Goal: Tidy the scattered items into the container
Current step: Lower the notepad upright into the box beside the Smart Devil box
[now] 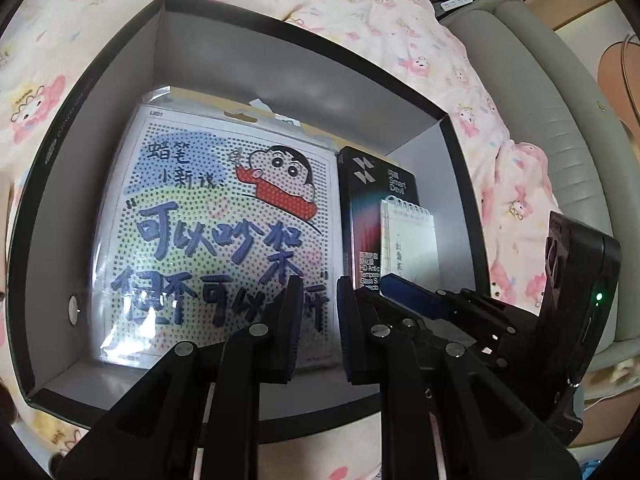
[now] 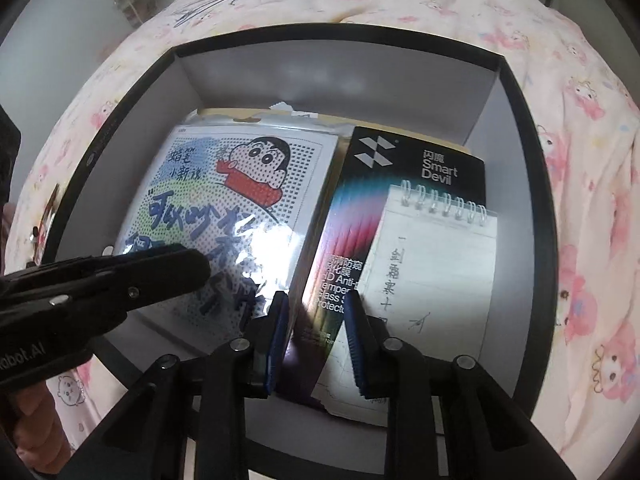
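Note:
A black box with a white inside (image 1: 100, 208) (image 2: 516, 160) sits on the bed. In it lie a cartoon bead-art pack in clear plastic (image 1: 208, 220) (image 2: 224, 200), a black Smart Devil screen-protector box (image 1: 364, 216) (image 2: 400, 168) and a small spiral notepad (image 1: 412, 240) (image 2: 436, 272) on top of it. My left gripper (image 1: 318, 292) hovers over the near edge of the bead-art pack, jaws slightly apart and empty. It also shows in the right wrist view (image 2: 160, 268). My right gripper (image 2: 316, 308) is open, its fingers on either side of the Smart Devil box's near end.
The pink cartoon bedspread (image 1: 400, 20) (image 2: 580, 200) surrounds the box. A grey padded bed frame (image 1: 540, 92) runs along the right in the left wrist view. Small items (image 2: 46, 220) lie outside the box's left wall.

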Demonstrator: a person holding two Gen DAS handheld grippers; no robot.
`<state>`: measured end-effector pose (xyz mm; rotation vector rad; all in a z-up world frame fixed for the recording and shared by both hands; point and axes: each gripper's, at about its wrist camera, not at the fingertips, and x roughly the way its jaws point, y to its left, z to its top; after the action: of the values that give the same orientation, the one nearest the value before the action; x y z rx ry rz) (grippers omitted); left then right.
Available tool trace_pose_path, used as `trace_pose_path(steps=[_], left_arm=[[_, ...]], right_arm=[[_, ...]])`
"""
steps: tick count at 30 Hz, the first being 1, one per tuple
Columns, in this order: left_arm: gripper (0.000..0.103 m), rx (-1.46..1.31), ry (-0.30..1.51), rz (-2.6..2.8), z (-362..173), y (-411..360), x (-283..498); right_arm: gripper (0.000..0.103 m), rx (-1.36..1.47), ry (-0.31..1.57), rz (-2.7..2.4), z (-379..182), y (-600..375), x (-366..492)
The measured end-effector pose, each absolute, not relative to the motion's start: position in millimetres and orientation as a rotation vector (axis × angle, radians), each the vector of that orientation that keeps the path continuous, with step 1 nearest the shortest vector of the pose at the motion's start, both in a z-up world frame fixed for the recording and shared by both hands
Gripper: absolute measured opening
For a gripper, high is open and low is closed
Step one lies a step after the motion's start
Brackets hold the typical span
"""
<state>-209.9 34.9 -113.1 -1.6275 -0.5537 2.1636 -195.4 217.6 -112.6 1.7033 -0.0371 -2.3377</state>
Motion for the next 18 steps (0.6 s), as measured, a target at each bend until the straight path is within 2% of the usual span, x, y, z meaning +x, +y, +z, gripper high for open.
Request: trace_pose_path(steps=[5, 8, 16, 18], left_arm=[[0.015, -1.607, -0.547, 2.119, -114, 64, -220], [0.015, -1.630, -0.541, 2.054, -122, 84, -223], [0.015, -1.786, -0.461, 1.988, -143, 127, -230], [0.019, -1.784, -0.445, 1.987, -141, 131, -231]], right_arm=[[0.023, 1.490, -0.215, -2.516, -68, 255, -178], [0.035, 1.339, -0.339, -2.692, -42, 286, -166], [0.036, 1.444, -0.397, -2.708, -60, 307, -178], [0.036, 1.441, -0.436, -2.703, -60, 311, -177]])
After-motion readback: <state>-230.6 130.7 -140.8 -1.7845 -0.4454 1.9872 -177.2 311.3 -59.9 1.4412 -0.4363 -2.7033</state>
